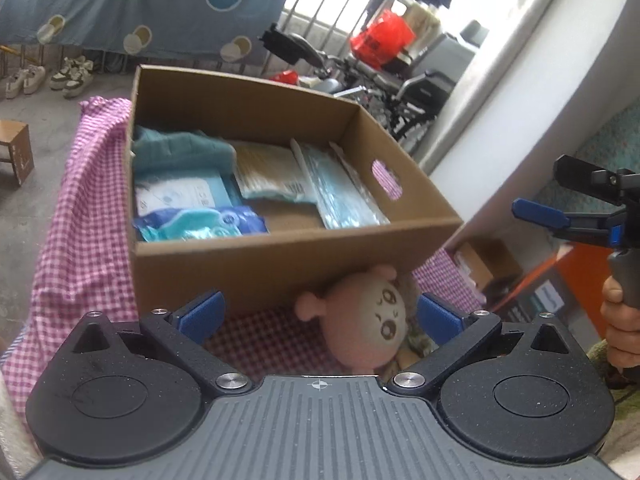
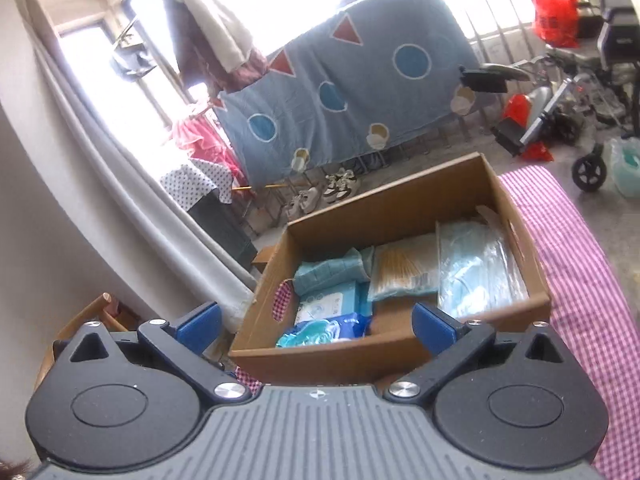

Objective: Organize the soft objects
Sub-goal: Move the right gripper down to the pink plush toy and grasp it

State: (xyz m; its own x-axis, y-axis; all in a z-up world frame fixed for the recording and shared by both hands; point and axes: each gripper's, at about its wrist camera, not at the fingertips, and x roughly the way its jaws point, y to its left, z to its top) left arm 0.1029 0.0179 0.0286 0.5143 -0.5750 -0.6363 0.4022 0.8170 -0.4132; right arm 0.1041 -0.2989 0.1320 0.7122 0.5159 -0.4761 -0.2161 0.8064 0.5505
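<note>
An open cardboard box (image 1: 280,264) stands on a pink checked cloth (image 1: 80,240). It holds a teal towel (image 1: 180,148), blue packets (image 1: 200,224) and clear bags of masks (image 1: 340,192). A pink plush doll (image 1: 360,320) lies on the cloth against the box's near wall. My left gripper (image 1: 320,312) is open, its blue pads either side of the doll, not touching it. My right gripper (image 2: 316,320) is open and empty above the box's near left corner (image 2: 256,344); it also shows at the right edge of the left wrist view (image 1: 560,220).
A white wall corner (image 1: 520,120) rises right of the box. A wheelchair (image 1: 400,80) and a red bag (image 1: 380,36) stand behind. A blue sheet (image 2: 340,92) hangs at the back, shoes (image 2: 320,192) below it. A wooden stool (image 1: 16,148) stands at left.
</note>
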